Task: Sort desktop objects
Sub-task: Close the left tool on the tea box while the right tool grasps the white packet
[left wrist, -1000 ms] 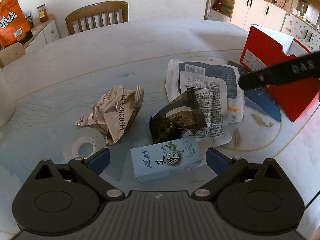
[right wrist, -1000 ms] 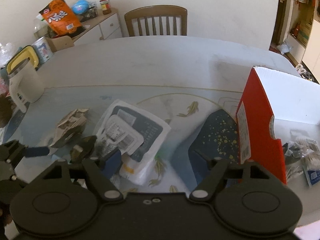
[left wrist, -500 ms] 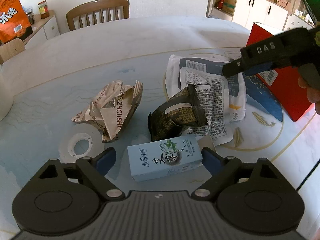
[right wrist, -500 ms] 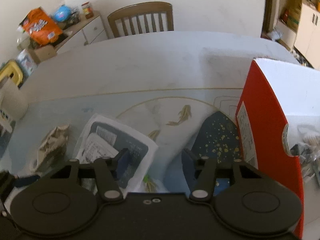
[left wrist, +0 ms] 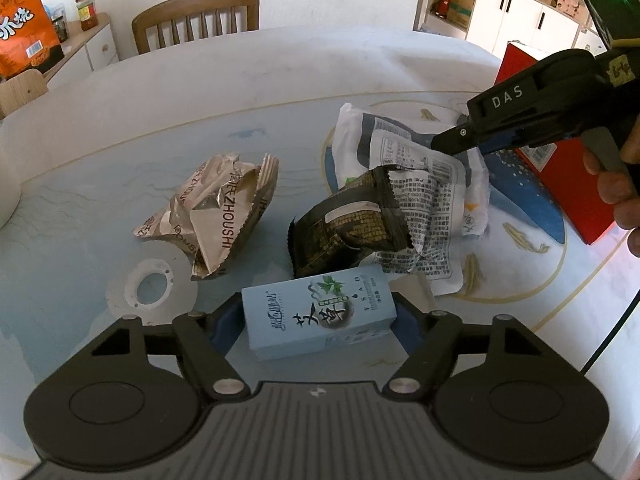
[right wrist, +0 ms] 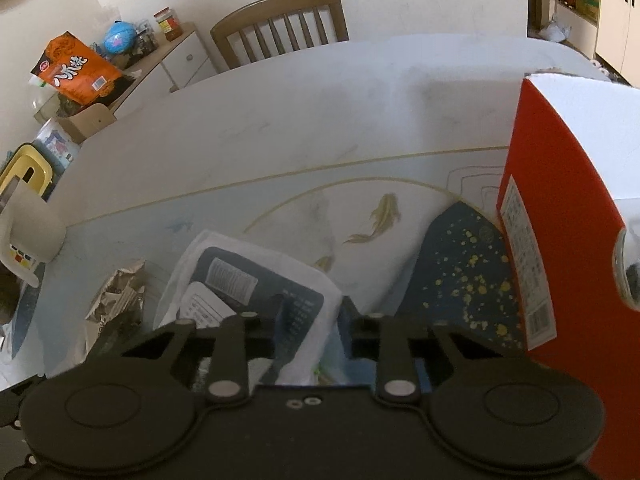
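A light blue box (left wrist: pixel 320 316) lies on the table crosswise between the fingers of my left gripper (left wrist: pixel 318 318). The jaws are closing, and both blue pads (left wrist: pixel 226 322) touch the box's ends. Beyond it are a dark brown wrapper (left wrist: pixel 344 232), a crumpled silver-brown wrapper (left wrist: pixel 224 216) and a white and dark-blue packet (left wrist: pixel 400 148). My right gripper (left wrist: pixel 444 144), held by a hand (left wrist: pixel 624 192), points down at that packet. In the right wrist view, the right gripper (right wrist: pixel 312 314) has closing jaws that straddle the packet's (right wrist: pixel 256 280) near corner with a small gap left.
A red box (right wrist: pixel 560 240) with a white inside stands at the right; its red side (left wrist: pixel 568 172) is behind the right gripper. A white jug (right wrist: pixel 24 232) is at the far left. A wooden chair (left wrist: pixel 196 16) stands behind the table (left wrist: pixel 280 72). A white ring (left wrist: pixel 150 288) shows through the glass top.
The left jaws have narrowed onto the blue box. The right gripper has come in lower and closer over the packet, and its jaws have narrowed around the packet's corner.
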Action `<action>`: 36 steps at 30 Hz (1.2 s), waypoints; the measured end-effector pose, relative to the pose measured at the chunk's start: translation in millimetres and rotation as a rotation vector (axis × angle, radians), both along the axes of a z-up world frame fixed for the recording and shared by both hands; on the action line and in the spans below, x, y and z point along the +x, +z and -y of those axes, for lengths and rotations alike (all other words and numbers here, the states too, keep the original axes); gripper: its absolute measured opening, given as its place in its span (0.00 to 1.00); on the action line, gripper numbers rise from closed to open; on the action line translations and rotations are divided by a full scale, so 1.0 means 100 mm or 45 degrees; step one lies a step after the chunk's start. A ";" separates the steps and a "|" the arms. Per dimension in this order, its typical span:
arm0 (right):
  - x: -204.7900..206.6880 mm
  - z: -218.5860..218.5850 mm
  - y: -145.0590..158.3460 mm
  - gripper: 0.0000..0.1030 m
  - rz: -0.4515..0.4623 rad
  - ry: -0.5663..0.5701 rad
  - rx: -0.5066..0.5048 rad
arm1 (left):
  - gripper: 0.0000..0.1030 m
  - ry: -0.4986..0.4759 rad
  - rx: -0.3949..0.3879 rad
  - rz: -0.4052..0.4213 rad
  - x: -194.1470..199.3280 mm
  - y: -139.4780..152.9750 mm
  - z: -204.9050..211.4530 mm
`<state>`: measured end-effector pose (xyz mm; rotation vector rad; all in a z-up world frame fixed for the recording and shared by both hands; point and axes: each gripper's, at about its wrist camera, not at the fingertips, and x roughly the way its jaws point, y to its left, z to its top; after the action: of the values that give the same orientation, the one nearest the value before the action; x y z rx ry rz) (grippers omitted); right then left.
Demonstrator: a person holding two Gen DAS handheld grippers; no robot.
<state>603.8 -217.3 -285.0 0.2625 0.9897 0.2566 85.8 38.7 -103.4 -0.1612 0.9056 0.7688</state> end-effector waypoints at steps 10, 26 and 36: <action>-0.06 0.07 0.11 0.11 0.045 -0.031 0.002 | 0.71 0.020 -0.022 0.016 -0.02 0.02 -0.02; -0.12 0.21 0.28 0.09 0.114 -0.071 -0.028 | 0.71 0.014 -0.028 0.059 -0.09 0.17 0.01; -0.20 0.29 0.41 0.08 0.156 -0.122 -0.033 | 0.71 0.019 -0.018 0.071 -0.13 0.27 0.04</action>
<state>584.2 -246.0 -243.7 0.2670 0.8560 0.1705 72.8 34.3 -76.6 -0.2005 0.8581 0.7683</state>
